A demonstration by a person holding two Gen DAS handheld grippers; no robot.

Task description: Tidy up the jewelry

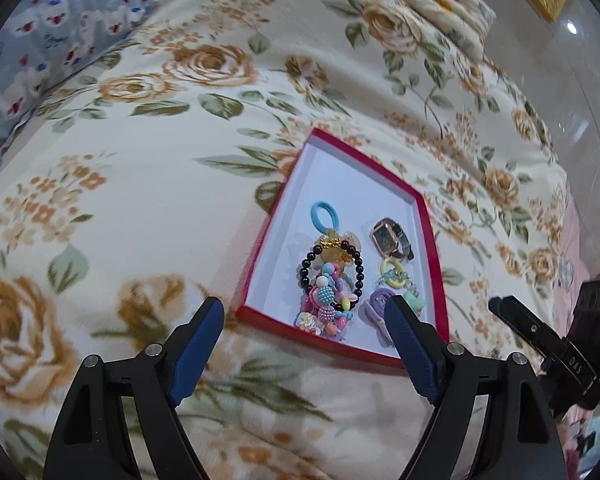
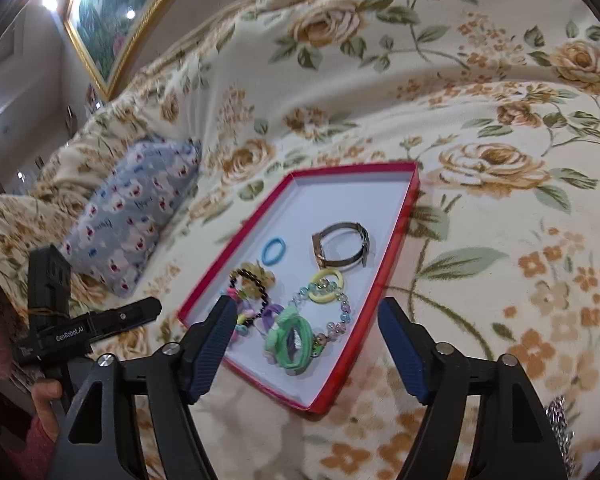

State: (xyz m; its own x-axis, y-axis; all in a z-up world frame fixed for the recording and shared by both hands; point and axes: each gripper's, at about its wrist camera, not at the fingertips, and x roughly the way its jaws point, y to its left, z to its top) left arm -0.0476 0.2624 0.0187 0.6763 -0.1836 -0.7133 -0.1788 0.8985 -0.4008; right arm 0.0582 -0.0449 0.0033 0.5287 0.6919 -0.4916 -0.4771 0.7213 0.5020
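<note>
A red box (image 1: 340, 148) with a white inside lies on a floral bedspread; it also shows in the right wrist view (image 2: 398, 224). In it lie a watch (image 1: 392, 236) (image 2: 342, 244), a blue hair tie (image 1: 324, 214) (image 2: 273, 250), a black bead bracelet (image 1: 332, 268) (image 2: 250, 284), a yellow ring (image 2: 326, 284), green hair ties (image 2: 290, 336) and colourful beads (image 1: 328, 308). My left gripper (image 1: 304, 320) is open and empty above the box's near edge. My right gripper (image 2: 306, 320) is open and empty above the box's near corner.
A blue patterned pillow (image 2: 132, 216) (image 1: 48, 36) lies on the bed beside the box. A gold-framed picture (image 2: 112, 12) hangs on the wall. A silver chain (image 2: 560, 428) lies at the right edge of the right wrist view.
</note>
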